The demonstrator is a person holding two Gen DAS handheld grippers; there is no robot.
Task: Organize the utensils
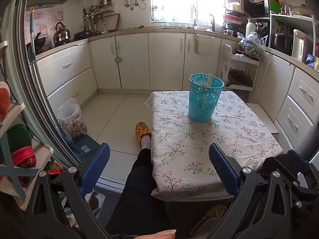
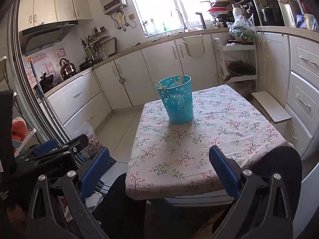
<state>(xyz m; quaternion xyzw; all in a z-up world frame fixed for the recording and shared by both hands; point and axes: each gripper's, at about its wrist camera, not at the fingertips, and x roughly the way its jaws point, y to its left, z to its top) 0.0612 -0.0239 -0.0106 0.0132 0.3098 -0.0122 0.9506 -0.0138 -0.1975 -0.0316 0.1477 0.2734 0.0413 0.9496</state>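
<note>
Both tongs, left (image 1: 159, 171) and right (image 2: 159, 171), gaped empty; the perforated turquoise plastic cup (image 1: 204, 99) of upright pale chopsticks (image 1: 207, 79) stood at twelve o'clock on the floral-clothed worktop (image 1: 199, 151), neither nearer.

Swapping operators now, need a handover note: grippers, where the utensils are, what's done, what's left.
Left gripper: open, empty, held back at the near-left edge of the table.
Right gripper: open, empty, at the near edge.
Cup: teal, upright on the floral cloth, toward the far side.
Chopsticks: pale, standing in the cup, tips above the rim.
Done: the only utensils in view are already in the cup; none lie loose on the cloth.
Left: nothing visible to pick up; check for strays out of view.
</note>
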